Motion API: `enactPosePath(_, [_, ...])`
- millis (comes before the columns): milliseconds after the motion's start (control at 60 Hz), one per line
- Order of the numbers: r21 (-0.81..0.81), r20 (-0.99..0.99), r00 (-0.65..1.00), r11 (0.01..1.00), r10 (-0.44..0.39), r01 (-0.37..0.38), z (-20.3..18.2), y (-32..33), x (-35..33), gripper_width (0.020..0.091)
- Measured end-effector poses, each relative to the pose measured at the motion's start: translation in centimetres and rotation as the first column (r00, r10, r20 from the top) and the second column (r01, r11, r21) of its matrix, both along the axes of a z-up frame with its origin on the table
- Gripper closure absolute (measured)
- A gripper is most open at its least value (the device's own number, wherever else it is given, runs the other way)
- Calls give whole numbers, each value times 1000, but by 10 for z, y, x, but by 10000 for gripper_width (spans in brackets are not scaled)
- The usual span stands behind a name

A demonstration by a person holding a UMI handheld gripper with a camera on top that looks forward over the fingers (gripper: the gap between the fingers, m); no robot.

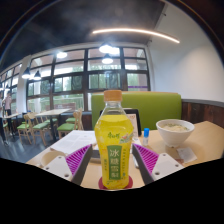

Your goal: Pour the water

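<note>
- The room is a canteen-like hall with tall dark-framed windows (75, 80), long ceiling lights (135, 33) and wooden chairs and tables (35, 125) off by the glass.
- A pale table (205, 140) lies in the foreground, with a green bench back (160, 105) behind it.
- The bottle (114, 140), taken here as the landmark, stands upright on the table: yellow-green drink inside, an orange-yellow cap, and a green label with white characters.
- The gripper (114, 165) has its fingers one at each side of the bottle's lower half, the purple pads (82, 158) lying along the label; whether both press on it or leave a slight gap cannot be told.
- To the right of the bottle, well clear of it, a white bowl (176, 128) sits on the table.
- To the left of the bottle and a little behind, a sheet of white paper (70, 143) lies flat.
</note>
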State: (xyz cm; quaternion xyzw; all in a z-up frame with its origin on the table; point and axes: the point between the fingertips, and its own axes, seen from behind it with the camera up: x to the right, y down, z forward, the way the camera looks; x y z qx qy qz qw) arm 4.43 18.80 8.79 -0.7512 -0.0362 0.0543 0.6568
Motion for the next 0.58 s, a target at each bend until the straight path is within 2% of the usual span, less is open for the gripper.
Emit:
enactPosePath(50, [-2, -6, 1000, 1000, -10, 10, 9, -13, 3, 296])
enactPosePath(233, [29, 26, 1000, 1000, -1, 0, 44, -103, -10, 278])
enactPosePath(333, [27, 66, 997, 999, -48, 46, 56, -163, -11, 279])
enactPosePath(417, [23, 69, 997, 999, -35, 34, 62, -215, -26, 283])
enactPosePath(583, [22, -24, 998, 998, 52, -51, 63, -309, -79, 282])
